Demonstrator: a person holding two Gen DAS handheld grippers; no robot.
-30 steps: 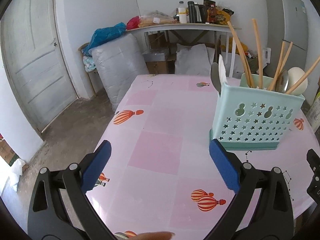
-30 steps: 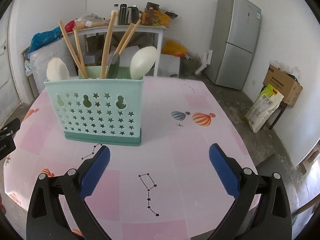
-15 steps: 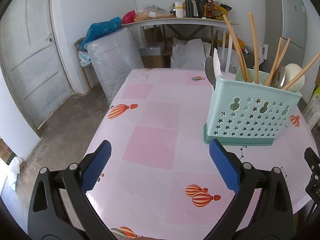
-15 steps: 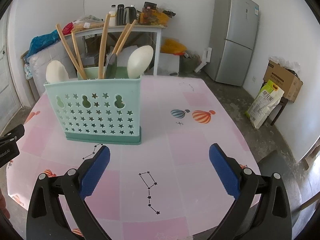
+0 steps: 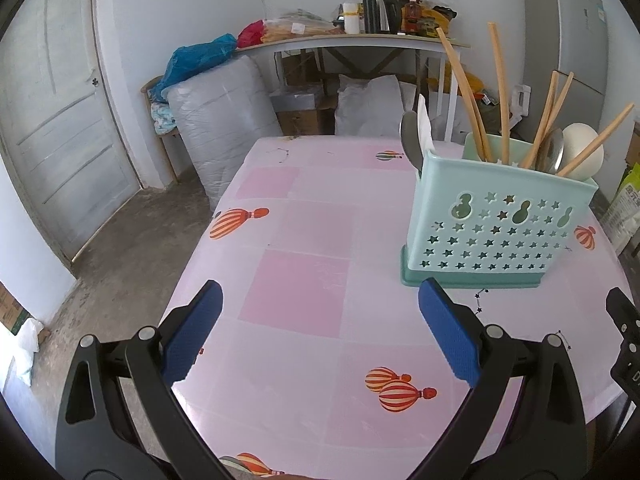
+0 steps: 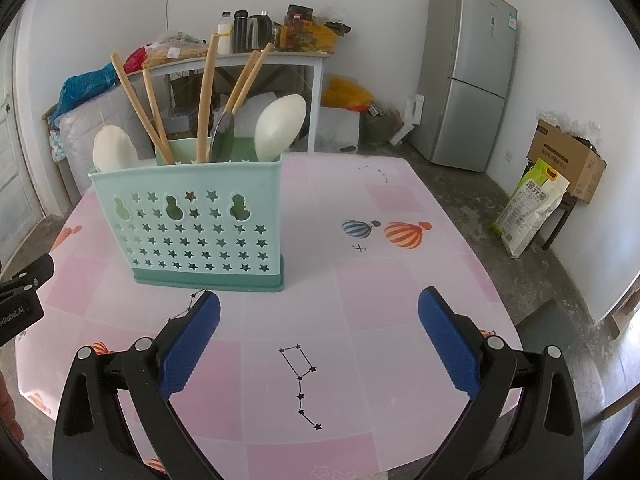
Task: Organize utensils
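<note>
A mint-green utensil caddy [image 5: 496, 224] [image 6: 192, 228] with star cut-outs stands on the pink balloon-print table [image 5: 304, 280] [image 6: 400, 280]. It holds wooden chopsticks [image 6: 206, 100], white spoons [image 6: 278, 126] and a metal spoon [image 5: 410, 144]. My left gripper [image 5: 320, 316] hovers open over the table's near edge, left of the caddy and short of it, nothing between its blue pads. Open and empty too, my right gripper [image 6: 319, 320] hangs in front of the caddy and to its right.
Behind the table stands a cluttered side table [image 5: 360, 40] with bottles, wrapped bundles [image 5: 220, 120] and a door [image 5: 52, 128] on the left. A grey fridge [image 6: 468, 76], a cardboard box [image 6: 568, 160] and a sack [image 6: 528, 208] stand to the right.
Both grippers have pulled back and risen a little from the caddy, which looks smaller and farther. Both stay open and empty.
</note>
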